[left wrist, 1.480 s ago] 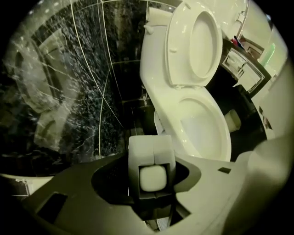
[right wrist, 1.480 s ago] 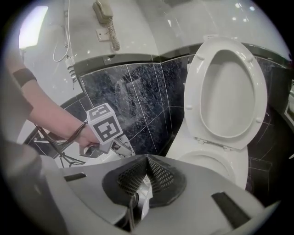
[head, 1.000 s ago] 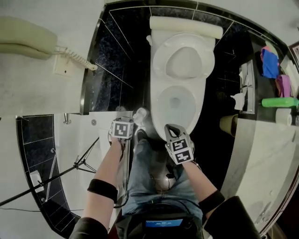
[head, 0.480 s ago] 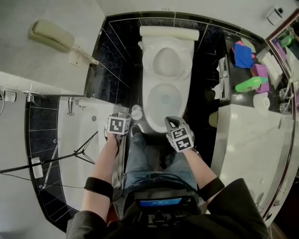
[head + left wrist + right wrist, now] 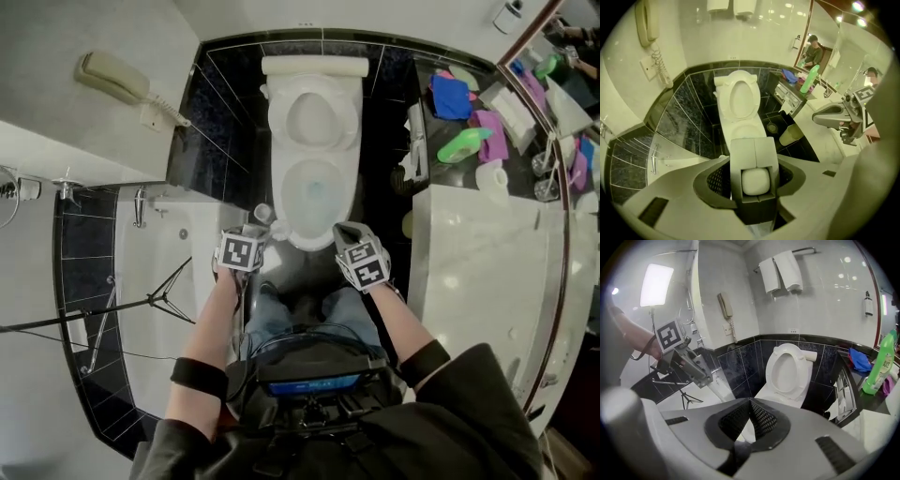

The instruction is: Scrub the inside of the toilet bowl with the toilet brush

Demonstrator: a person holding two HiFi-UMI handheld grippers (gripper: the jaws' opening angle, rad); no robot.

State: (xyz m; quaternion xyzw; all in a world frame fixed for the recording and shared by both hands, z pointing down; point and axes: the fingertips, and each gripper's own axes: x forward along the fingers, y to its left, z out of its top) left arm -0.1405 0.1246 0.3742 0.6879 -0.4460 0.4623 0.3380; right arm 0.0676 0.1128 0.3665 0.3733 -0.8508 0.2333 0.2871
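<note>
Black-tiled bathroom: the white ceramic toilet bowl [image 5: 314,192] is seen ahead, slightly right of the left fingers [image 5: 716,178], which are clamped on a grey-white toilet brush [image 5: 754,180]; the right fingers [image 5: 764,420] are pressed together.

Dark sleeves [image 5: 459,403], a black band [image 5: 199,378] on each forearm, blue jeans [image 5: 272,314], a black chest rig [image 5: 314,361] with a blue screen [image 5: 314,385]. The left hand-held gripper [image 5: 253,228] and right hand-held gripper [image 5: 344,234] are grey, each with a white cube [image 5: 239,253] of black square markers.
</note>
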